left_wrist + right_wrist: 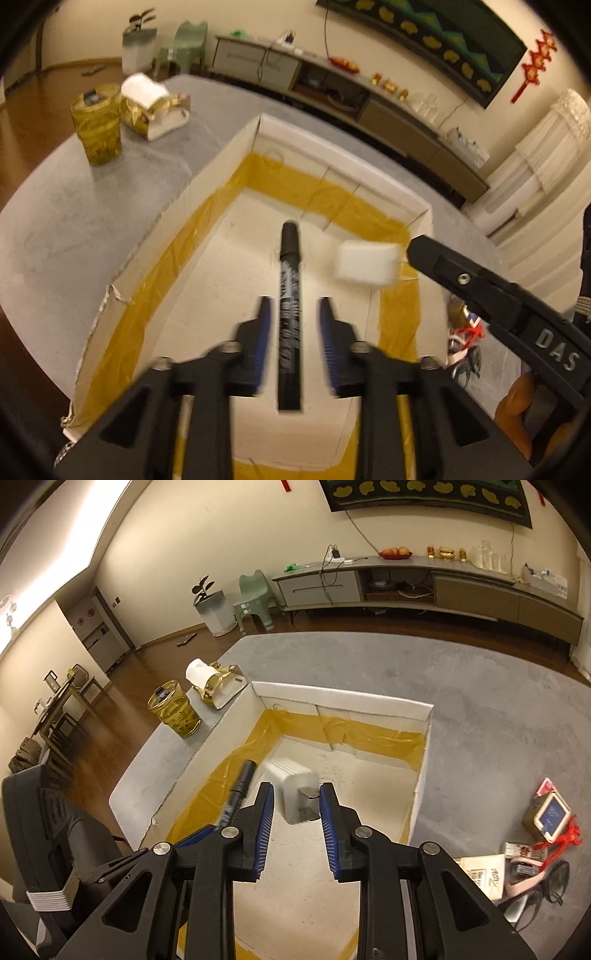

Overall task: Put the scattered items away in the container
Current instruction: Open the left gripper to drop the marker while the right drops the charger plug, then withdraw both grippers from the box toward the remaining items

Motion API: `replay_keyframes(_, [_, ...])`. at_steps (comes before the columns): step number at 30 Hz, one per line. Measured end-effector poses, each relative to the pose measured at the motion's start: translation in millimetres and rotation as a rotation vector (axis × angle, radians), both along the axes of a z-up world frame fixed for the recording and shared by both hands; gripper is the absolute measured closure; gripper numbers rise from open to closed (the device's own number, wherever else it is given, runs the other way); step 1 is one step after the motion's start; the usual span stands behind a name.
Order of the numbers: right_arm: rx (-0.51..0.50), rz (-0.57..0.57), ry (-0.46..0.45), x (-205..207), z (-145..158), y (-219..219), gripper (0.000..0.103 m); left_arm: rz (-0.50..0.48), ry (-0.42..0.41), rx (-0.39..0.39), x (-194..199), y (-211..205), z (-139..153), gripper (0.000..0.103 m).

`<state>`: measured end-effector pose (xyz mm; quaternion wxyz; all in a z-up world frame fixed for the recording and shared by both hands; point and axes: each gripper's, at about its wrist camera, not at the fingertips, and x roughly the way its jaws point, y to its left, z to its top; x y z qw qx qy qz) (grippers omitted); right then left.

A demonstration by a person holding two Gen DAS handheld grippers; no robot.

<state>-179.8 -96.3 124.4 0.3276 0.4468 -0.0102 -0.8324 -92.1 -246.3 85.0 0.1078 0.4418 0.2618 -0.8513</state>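
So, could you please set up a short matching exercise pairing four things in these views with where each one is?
Things:
1. black marker
2. white charger
3. glasses
4. gold cup

Places:
A. on the table, left of the box
B. between the open left gripper fingers
C. on the table, right of the box
D. between the open right gripper fingers

Pairs: 1-B, 2-D, 3-C, 4-A
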Motion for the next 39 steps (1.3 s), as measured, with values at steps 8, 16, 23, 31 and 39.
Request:
replay_keyframes(8, [-0.075,-0.032,0.023,29,1,55,0.060,0.067,0.042,0.087,47,-20,-1,0.061])
replay_keyframes(16, [-0.183,-0.012,0.022,72,-9,94,0.060,0.005,0.045,0.020,61,15,9,0.061])
replay_keyframes(23, [-0.214,0.022,0.001,89,-22,105,0.060,-0.102,0.072,-0.118,61,71,27,0.061])
replay_keyframes(31, [-0.262,-0.014,-0.015,94,-21,145,0.060,-0.184,0.070,-0.233,64,125,37,0.061])
replay_keyframes(39, [-0.310,-0.127,-0.053,83,-22,196,0.060,-0.295,0.056,-0.270,59,182,33,0.061])
